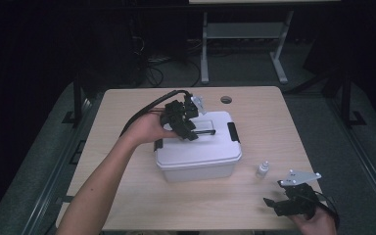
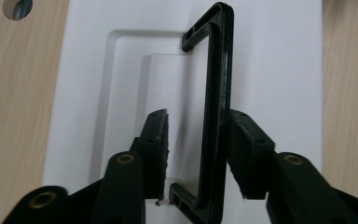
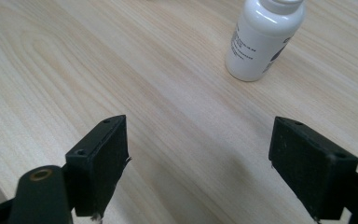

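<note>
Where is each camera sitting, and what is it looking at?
High view: above the table, looking forward and down at the white box; the forearm and both hands show.
Left gripper view: on the left tongs, looking down at the box's black handle between its jaws.
Right gripper view: on the right tongs, open over the table toward the small bottle.
Shared: high and right views both show the bottle.

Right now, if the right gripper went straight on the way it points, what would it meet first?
Probably the bare table. The right gripper is open and angled down at the wood, with nothing between its jaws. The white bottle stands ahead but off to one side, so it would likely be missed, though depth is hard to judge.
</note>
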A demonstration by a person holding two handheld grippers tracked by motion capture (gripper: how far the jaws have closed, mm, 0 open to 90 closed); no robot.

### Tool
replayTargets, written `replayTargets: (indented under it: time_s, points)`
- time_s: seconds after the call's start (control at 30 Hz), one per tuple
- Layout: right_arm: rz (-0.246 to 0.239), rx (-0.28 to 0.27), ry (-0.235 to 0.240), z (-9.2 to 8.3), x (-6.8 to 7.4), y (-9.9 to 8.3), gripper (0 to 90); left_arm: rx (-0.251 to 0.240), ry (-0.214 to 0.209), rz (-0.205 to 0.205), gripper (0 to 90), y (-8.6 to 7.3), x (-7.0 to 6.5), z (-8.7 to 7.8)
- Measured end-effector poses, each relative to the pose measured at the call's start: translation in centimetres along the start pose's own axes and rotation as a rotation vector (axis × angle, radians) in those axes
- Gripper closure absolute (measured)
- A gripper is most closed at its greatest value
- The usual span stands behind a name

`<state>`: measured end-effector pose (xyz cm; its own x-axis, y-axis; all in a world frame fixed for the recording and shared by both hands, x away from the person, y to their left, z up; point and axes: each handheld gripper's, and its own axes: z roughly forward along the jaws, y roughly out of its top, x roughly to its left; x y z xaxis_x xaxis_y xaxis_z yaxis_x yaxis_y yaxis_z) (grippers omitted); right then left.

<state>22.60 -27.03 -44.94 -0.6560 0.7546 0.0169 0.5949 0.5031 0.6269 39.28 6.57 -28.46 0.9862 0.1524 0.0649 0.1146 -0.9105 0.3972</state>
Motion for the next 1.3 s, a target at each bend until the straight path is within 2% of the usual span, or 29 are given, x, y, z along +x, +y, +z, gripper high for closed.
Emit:
replayTargets:
  time_s: [0.37, 0.63, 0.93, 1.13, 1.3]
  points:
    - [-0.007, -0.003, 0.005, -0.1, 0.0, -0.1, 19.2, 0.011, -0.005, -0.002, 81.3, 0.8, 0.8, 0.1]
    - [0.003, -0.004, 0.012, -0.1, 0.0, -0.1, 19.2, 0.005, -0.010, 0.014, 83.2, 0.9, 0.8, 0.2]
    - [-0.005, -0.003, 0.012, 0.0, -0.1, -0.1, 19.2, -0.007, -0.020, 0.010, 83.8, 0.9, 1.0, -0.1]
    - [-0.005, -0.003, 0.013, 0.0, 0.0, -0.1, 19.2, -0.009, -0.008, 0.020, 83.9, 1.2, 1.0, -0.7]
    - [0.001, -0.005, 0.015, -0.1, 0.0, -0.1, 19.1, -0.029, -0.001, 0.025, 83.9, 1.6, 0.7, -1.9]
